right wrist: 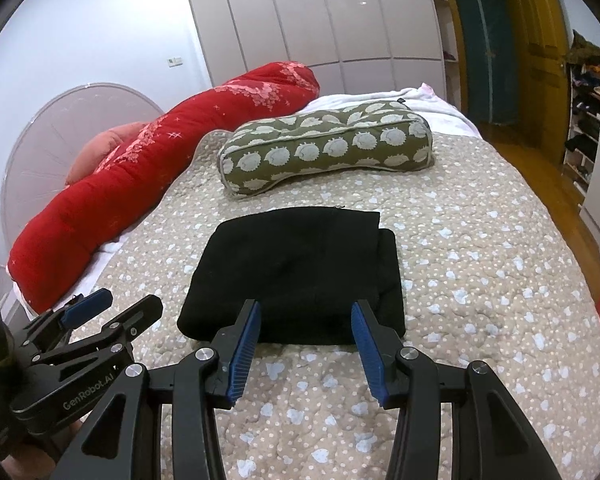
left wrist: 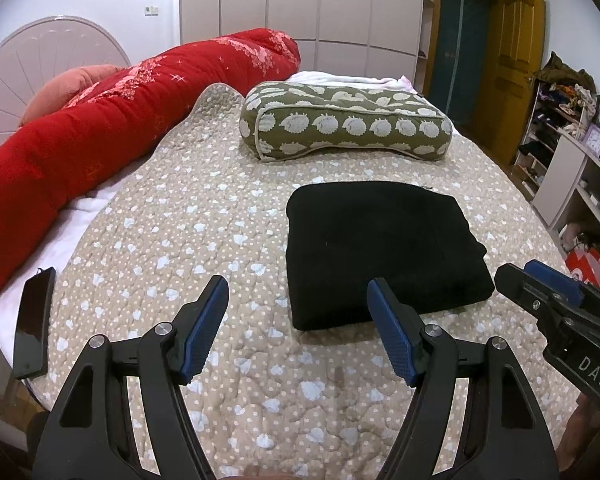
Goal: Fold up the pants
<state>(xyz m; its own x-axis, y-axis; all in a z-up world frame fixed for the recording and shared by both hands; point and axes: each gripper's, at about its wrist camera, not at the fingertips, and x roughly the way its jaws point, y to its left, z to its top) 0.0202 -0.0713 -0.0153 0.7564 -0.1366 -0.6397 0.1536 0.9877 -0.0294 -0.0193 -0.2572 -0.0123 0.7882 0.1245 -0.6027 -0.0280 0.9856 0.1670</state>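
A: Where are the pants (left wrist: 384, 252)?

B: On the bed (left wrist: 204, 240), folded into a thick black block, lying flat on the dotted quilt. Right of centre in the left wrist view, dead ahead in the right wrist view.

A: Left gripper (left wrist: 298, 292)?

B: Jaws wide apart, nothing btwn them, just quilt. Its right finger overlaps the near edge of the pants in the pic, but can't tell if it touches.

A: Right gripper (right wrist: 306, 314)?

B: Also spread, blue pads facing each other. The near edge of the pants shows in the gap, but the pads aren't pressing on the cloth. It holds nothing.

A: Grippers relative to each other?

B: Side by side at the near edge of the bed, apart. Each shows at the edge of the other's view.

A: Anything else on the bed?

B: Green pillow (left wrist: 344, 122) w/ pale print just beyond the pants, not touching. Long red duvet roll (left wrist: 112, 136) along the left side, far end near the wardrobe (left wrist: 300, 4). Dark phone (left wrist: 34, 324) near left, on the white sheet by the quilt's edge.
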